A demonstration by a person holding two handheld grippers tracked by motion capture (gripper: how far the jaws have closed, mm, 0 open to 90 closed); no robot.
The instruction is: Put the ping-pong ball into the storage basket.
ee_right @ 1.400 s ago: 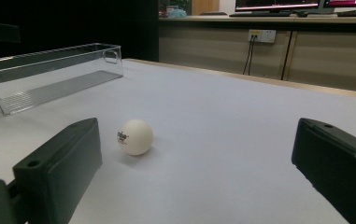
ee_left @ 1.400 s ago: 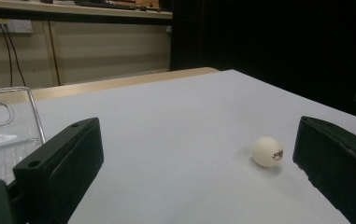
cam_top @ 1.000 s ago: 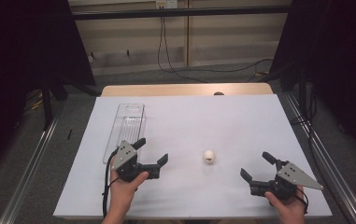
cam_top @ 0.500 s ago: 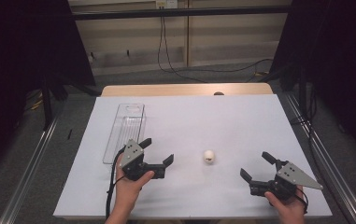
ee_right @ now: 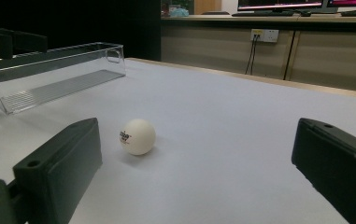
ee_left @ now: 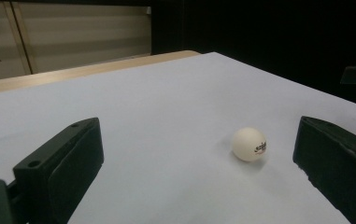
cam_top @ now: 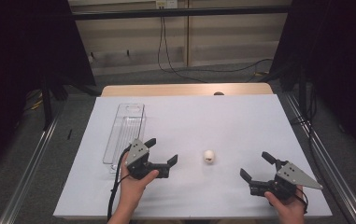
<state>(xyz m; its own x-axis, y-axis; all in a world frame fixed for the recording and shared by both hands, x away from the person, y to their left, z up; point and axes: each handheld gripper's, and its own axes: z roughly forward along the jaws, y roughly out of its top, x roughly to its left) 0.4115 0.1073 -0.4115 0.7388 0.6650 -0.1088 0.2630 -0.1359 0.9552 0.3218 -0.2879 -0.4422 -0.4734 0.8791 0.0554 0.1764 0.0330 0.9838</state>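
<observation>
A white ping-pong ball (cam_top: 209, 156) with small dark print rests on the white table sheet (cam_top: 203, 116), between the two hands. My left gripper (cam_top: 162, 150) is open, low over the sheet just left of the ball; in the left gripper view the ball (ee_left: 249, 144) lies ahead, nearer the right jaw. My right gripper (cam_top: 256, 166) is open too, to the ball's right and slightly nearer the front edge; in the right gripper view the ball (ee_right: 138, 136) sits ahead by the left jaw. Neither gripper touches it.
A long clear plastic tray (cam_top: 125, 133) lies on the sheet's left half, running front to back, just behind the left hand; it shows as the tray (ee_right: 54, 74) in the right gripper view. The wooden table edge (cam_top: 185, 89) borders the far side.
The left gripper has moved right, closing in on the ball. The right gripper and the ball have stayed put.
</observation>
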